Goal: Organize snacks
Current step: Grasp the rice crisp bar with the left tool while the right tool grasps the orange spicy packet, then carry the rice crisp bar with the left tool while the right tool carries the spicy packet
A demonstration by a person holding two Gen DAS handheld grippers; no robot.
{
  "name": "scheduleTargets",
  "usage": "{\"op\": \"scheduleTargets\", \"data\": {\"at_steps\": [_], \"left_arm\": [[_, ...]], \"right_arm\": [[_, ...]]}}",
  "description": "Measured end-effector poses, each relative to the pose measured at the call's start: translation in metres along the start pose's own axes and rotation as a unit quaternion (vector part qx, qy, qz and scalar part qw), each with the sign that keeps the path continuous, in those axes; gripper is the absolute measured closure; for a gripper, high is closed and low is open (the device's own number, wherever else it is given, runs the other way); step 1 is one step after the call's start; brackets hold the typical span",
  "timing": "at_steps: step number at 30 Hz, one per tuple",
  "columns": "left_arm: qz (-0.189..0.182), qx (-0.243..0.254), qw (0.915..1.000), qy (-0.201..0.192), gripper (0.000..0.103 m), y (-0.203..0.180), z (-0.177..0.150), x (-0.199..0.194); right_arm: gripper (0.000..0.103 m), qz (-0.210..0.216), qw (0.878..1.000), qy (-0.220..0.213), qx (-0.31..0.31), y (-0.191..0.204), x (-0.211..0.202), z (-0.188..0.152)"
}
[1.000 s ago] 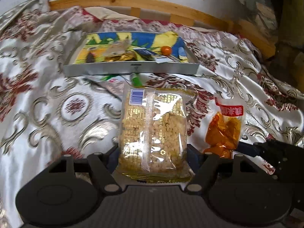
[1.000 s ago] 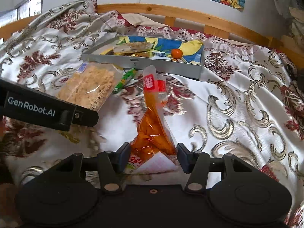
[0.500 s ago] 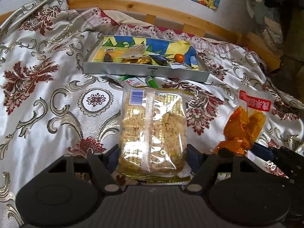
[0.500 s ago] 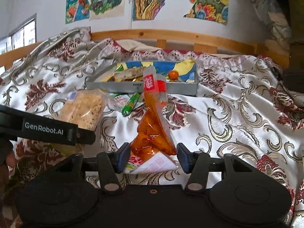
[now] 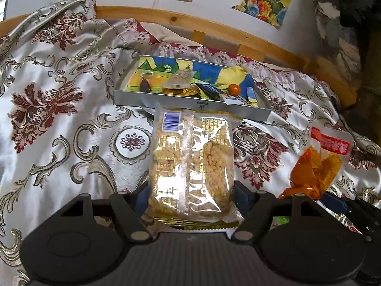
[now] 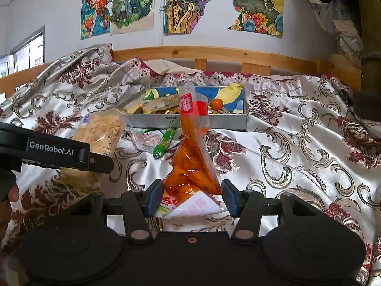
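You had a golden-yellow snack pack (image 5: 190, 164) with a blue barcode, an orange pouch (image 6: 193, 166) topped red, a grey tray (image 5: 190, 103) lined blue and yellow, and a silvery bedspread (image 5: 59, 124) with maroon flowers.

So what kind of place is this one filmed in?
Most likely a bedroom: the snacks lie on a bed covered by a satin bedspread, with a wooden bed rail behind it and hand-coloured drawings stuck to the wall.
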State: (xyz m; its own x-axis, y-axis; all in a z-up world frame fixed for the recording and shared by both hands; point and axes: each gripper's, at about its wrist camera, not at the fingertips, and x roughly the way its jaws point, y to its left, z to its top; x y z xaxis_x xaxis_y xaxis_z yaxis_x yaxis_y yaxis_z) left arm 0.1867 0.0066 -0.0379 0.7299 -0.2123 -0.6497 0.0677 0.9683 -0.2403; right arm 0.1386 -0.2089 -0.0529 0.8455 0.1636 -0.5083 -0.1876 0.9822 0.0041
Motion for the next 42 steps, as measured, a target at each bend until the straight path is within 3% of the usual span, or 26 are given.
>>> {"op": "scheduleTargets", "data": {"at_steps": [8,17,28,32,42], "left_arm": [[0.017,-0.003,0.9998,0.005,0.028,0.005,0.012,0.008],[0.02,0.003,0.9996,-0.022,0.028,0.014,0.058,0.03],[0.017,0.041,0.9972,-0.059,0.028,0.015,0.131,0.094],[0.01,0.026,0.9972,-0.069,0.028,0.025,0.159,0.121],[0.045,0.028,0.9969,-0.058,0.027,0.049,0.189,0.177]], "right_arm": [[0.048,0.006,1.0,-0.018,-0.002,0.001,0.004,0.014],[0.047,0.02,0.999,-0.044,-0.012,0.001,0.035,0.05],[0.047,0.023,0.997,-0.068,0.003,-0.011,0.126,0.109],[0.047,0.021,0.997,-0.077,0.001,-0.016,0.16,0.134],[0.047,0.022,0.999,-0.033,0.024,-0.019,0.24,0.157]]}}
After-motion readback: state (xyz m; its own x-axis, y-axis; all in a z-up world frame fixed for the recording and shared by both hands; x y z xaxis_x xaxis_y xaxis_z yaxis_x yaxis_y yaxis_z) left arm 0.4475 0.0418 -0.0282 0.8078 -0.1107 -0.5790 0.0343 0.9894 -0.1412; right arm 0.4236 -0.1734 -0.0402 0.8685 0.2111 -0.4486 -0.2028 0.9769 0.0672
